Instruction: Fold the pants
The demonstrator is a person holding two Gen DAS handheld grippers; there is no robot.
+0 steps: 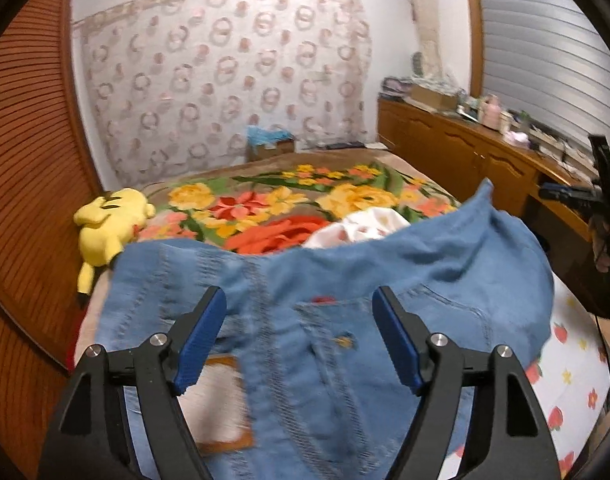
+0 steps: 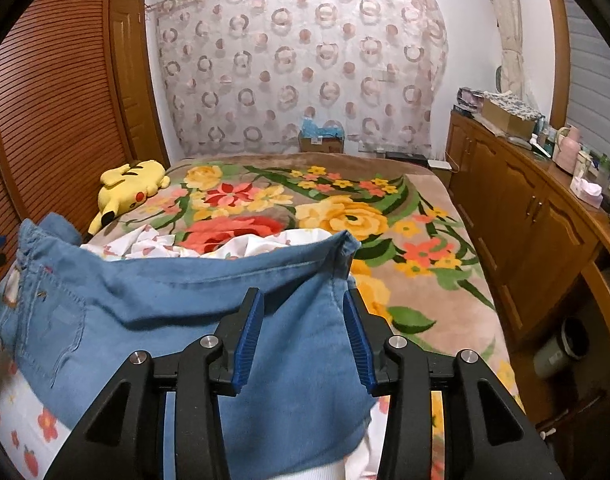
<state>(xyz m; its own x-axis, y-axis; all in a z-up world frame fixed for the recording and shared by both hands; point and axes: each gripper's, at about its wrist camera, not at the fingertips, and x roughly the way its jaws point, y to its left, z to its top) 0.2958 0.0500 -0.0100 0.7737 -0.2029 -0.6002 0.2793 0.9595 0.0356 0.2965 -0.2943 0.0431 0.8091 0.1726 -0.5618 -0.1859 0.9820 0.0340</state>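
Jeans (image 2: 153,304), folded over on the floral blanket (image 2: 405,248) at the bed's near end, are seen at twelve o'clock beyond both the left gripper (image 1: 299,300) and right gripper (image 2: 303,300) (each spread, nothing pinched), so creases should be smoothed before regripping.

The blue denim pants (image 1: 345,280) show motion blur in the left wrist view, their stitching and leather waist patch (image 1: 221,396) smeared beyond reading. Their lower part runs off the bottom edge in both views. They cover the near end of the bed (image 2: 445,280) and most of a white printed cloth (image 2: 153,246) behind them. At the right edge, the right claw (image 1: 601,192) is cut off. Items on the worktop (image 2: 553,168) are too small to identify.
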